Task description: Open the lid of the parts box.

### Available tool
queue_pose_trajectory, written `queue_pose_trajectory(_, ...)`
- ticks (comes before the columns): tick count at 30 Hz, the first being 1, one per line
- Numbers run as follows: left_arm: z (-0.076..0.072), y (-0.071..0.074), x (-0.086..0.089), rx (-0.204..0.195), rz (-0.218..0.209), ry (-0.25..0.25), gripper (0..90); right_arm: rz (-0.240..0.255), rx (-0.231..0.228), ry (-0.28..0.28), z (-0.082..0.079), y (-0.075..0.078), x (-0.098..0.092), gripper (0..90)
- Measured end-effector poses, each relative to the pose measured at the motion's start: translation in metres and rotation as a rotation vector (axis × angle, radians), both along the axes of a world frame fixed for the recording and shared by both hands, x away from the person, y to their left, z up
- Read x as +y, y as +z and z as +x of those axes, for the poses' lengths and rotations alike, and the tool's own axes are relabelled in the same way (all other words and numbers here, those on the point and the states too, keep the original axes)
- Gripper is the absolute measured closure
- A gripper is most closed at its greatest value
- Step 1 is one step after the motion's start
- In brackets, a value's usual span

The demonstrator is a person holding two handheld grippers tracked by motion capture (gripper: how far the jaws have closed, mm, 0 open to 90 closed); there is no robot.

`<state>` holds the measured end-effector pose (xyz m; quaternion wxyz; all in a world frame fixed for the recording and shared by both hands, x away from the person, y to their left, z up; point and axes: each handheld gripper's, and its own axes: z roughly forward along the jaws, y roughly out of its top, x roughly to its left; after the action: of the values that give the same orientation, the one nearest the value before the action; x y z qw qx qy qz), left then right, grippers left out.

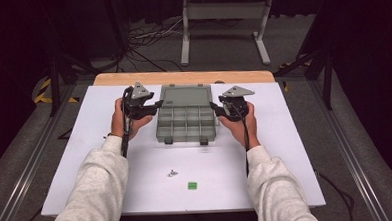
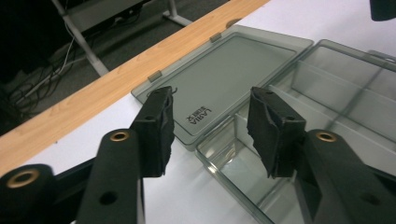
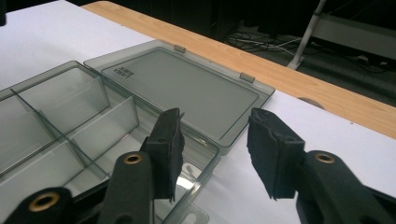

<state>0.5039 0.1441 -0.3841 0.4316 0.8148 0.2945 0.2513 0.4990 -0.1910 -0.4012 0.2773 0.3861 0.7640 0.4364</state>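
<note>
Smoke-grey translucent plastic organiser box (image 1: 185, 122) lies opened flat at the middle of the white desk (image 1: 286, 151), flanked by both grippers. At its left edge the left gripper (image 1: 157, 103) hangs released, black jaws parted with nothing between them; in the left gripper view (image 2: 210, 133) those jaws frame the corner where lid meets tray without touching either. At the right edge the right gripper (image 1: 212, 106) mirrors it, likewise unclenched and empty, its jaws in the right gripper view (image 3: 212, 151) poised just above the tray's near corner and the lid hinge line.

Outward from the grippers, the flat lid (image 1: 186, 96) rests on the desk on the far side, toward the light wooden strip (image 1: 182, 77) edging the desk, its two small latches at the far rim. The divided tray (image 1: 185, 126) sits nearer the person, its compartments looking empty. Box and lid together run lengthwise away from the person; the hinge line lies across, left to right.

Opening appears done, with both grippers let go of the box. Nearer the person, well apart from the box, lie a small metal screw (image 1: 172, 172) and a small green block (image 1: 192, 185). Judging by the layout, the next move is likely to fetch one of these, calling for a reach back and a fine pinch on a tiny part.
</note>
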Motion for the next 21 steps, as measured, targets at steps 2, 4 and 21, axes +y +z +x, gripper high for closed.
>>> queue_pose_trajectory(2,-0.005,0.002,-0.001,-0.013,0.024,-0.008,49.1,0.01,-0.003,0.006,-0.002,0.001,-0.001,50.1)
queue_pose_trajectory(4,-0.011,0.004,-0.003,-0.028,0.031,-0.026,45.9,-0.001,-0.021,0.002,-0.007,0.003,-0.005,44.4)
queue_pose_trajectory(21,-0.059,0.013,0.004,-0.137,0.007,-0.14,23.0,0.029,-0.093,0.047,-0.04,0.019,-0.016,24.3)
